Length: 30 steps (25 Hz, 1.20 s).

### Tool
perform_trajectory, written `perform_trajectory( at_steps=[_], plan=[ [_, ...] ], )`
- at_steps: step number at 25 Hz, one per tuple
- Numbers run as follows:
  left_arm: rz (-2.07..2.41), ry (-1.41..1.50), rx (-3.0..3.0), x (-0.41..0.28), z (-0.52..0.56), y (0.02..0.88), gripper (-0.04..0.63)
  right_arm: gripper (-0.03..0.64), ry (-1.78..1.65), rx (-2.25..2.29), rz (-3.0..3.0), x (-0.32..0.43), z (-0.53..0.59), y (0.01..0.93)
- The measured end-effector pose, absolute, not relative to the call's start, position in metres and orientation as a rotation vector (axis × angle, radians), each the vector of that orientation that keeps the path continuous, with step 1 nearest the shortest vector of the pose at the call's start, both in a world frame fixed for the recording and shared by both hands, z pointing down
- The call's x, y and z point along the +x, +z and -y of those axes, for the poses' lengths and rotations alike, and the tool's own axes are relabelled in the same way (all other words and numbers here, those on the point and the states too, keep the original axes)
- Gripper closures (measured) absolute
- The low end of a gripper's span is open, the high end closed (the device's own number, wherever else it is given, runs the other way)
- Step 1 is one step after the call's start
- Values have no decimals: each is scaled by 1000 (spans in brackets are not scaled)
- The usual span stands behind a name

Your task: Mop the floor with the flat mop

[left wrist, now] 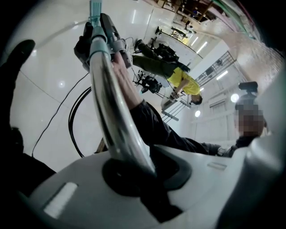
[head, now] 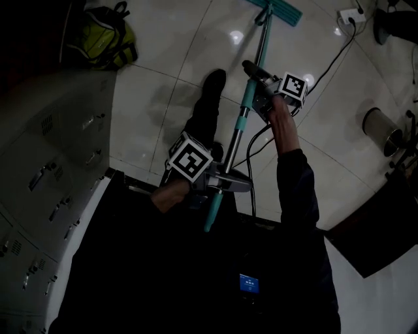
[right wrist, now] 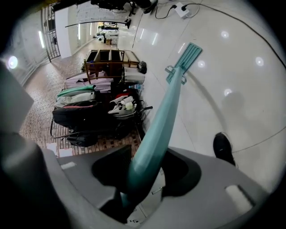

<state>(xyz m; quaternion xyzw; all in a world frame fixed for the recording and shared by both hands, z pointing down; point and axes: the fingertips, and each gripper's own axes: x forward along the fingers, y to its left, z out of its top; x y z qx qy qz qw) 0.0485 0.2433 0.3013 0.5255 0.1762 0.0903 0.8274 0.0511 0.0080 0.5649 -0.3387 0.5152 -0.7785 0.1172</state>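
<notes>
Two tongs grip the mop (head: 243, 121) by its pole: left tongs (head: 225, 184) clamped on the metal stretch near the top end, right tongs (head: 260, 88) on the teal stretch lower down. Its head (head: 281, 9) lies on the tiled floor (head: 176, 52).

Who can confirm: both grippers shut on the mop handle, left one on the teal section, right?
Not quite. Both are shut on the mop handle, but the left gripper clamps the bare metal section, not the teal one; the left gripper view shows the shiny tube running out of its jaws. The teal section is what the right gripper holds.
</notes>
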Motion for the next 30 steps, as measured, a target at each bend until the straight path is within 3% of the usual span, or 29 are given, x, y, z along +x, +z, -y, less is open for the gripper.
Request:
perform_trajectory(
  at_steps=[9, 18, 30],
  plan=[
    [-424, 225, 1135, 75, -140, 336, 534, 416, -2265, -1007, -1553, 84, 108, 590],
    [-438, 225, 1187, 75, -117, 341, 535, 416, -2199, -1017, -1598, 91, 140, 585],
    [-420, 233, 1237, 38, -260, 294, 538, 413, -2164, -941, -1745, 29, 19, 525]
  ],
)
